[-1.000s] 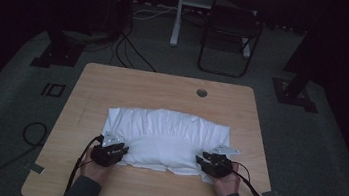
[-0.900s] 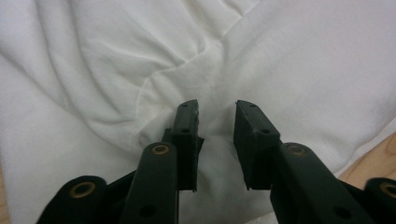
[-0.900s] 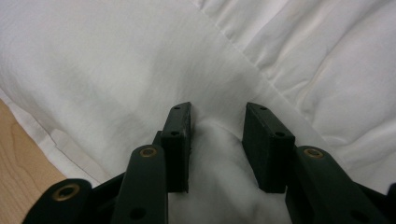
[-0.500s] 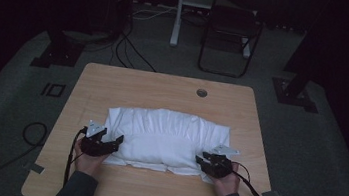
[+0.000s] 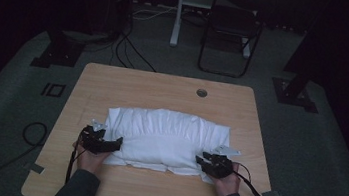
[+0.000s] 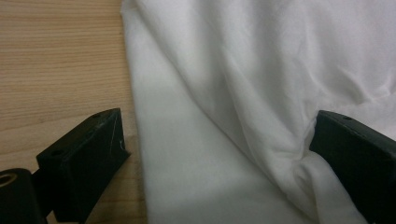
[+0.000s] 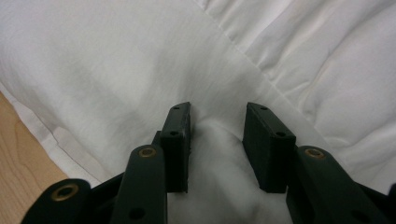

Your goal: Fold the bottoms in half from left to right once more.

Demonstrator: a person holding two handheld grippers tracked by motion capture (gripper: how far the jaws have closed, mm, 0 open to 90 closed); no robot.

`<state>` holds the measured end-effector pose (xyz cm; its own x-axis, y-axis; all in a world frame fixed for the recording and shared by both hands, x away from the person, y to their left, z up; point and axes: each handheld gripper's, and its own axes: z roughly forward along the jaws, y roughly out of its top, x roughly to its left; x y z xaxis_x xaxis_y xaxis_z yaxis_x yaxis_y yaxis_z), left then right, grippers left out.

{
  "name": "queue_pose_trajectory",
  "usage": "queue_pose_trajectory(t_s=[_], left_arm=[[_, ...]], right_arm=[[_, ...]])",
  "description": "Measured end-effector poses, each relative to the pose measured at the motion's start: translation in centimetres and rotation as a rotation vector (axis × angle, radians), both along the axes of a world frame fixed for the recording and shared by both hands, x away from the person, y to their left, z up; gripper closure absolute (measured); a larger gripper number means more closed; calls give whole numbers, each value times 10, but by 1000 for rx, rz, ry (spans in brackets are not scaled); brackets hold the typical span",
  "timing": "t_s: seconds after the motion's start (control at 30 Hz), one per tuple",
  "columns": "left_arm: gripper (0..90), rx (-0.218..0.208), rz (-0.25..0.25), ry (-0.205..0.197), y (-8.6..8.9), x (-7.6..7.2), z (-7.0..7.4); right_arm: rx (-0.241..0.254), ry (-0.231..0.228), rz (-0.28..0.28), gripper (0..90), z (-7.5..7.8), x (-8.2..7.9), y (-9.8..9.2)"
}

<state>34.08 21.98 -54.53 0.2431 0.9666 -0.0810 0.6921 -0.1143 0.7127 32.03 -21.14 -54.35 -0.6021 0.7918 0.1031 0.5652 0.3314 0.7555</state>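
A white padded cloth (image 5: 167, 137) lies folded on the wooden table (image 5: 163, 89), towards its near half. My left gripper (image 5: 114, 144) is at the cloth's near left corner, and its jaws have just been opening. In the left gripper view they stand wide apart around the cloth's edge (image 6: 261, 60), with a loose fold between them (image 6: 219, 126) and no grip on it. My right gripper (image 5: 201, 159) is at the near right corner. Its jaws (image 7: 218, 112) pinch a bunched fold of the cloth (image 7: 116, 60).
A round cable hole (image 5: 202, 92) sits near the table's far edge. On the dark floor beyond are a chair (image 5: 231, 29), two black stand bases (image 5: 59, 53) (image 5: 294, 90) and loose cables. A cable (image 5: 257, 189) trails from the right gripper over the table's near right corner.
My left gripper has opened, let go of the cloth's corner and shifted left. The right gripper has kept still with its hold on the cloth.
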Motion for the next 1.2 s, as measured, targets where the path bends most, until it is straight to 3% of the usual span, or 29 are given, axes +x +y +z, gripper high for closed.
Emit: queue_pose_trajectory(t_s=[0.13, 0.2, 0.33, 0.43, 0.53, 0.6, 0.67, 0.7, 0.8, 0.9, 1.0, 1.13, 1.2], left_arm=[[67, -14, -21, -8, -1, -1, 0], [166, -35, -50, -21, -2, -3, 1], [268, -49, -60, -22, -3, -6, 2], [426, -58, -89, -26, -6, -8, 3], [687, -111, -127, -17, -8, -10, 2], [769, -114, -137, -24, -8, -10, 3], [797, -137, -137, -25, -6, -11, 5], [797, -184, -148, -38, -1, -12, 9], [808, -260, -160, -83, 8, -14, 22], [819, -281, -179, -150, 12, -17, 39], [822, -311, -189, -195, 11, -16, 53], [827, -319, -210, -237, 8, -14, 69], [830, -344, -226, -251, 7, -13, 76]], right_arm=[[3, -1, 0, 605, 0, 0, 0], [3, 0, 0, 603, 0, 0, 0], [4, 0, 1, 601, 0, 0, 0], [5, -1, 4, 599, 0, 0, 0], [7, 0, 4, 593, 0, 0, 0], [6, 1, 6, 575, 0, -1, 0], [1, 5, 8, 567, 1, -1, 1], [5, 11, 10, 563, 4, 0, 1], [30, -49, 17, 561, 26, 0, 5], [72, -111, 50, 560, 49, -1, 19], [62, -143, 97, 548, 64, 4, 45], [53, -131, 148, 562, 59, 15, 80], [-20, -99, 155, 609, 44, 21, 95]])
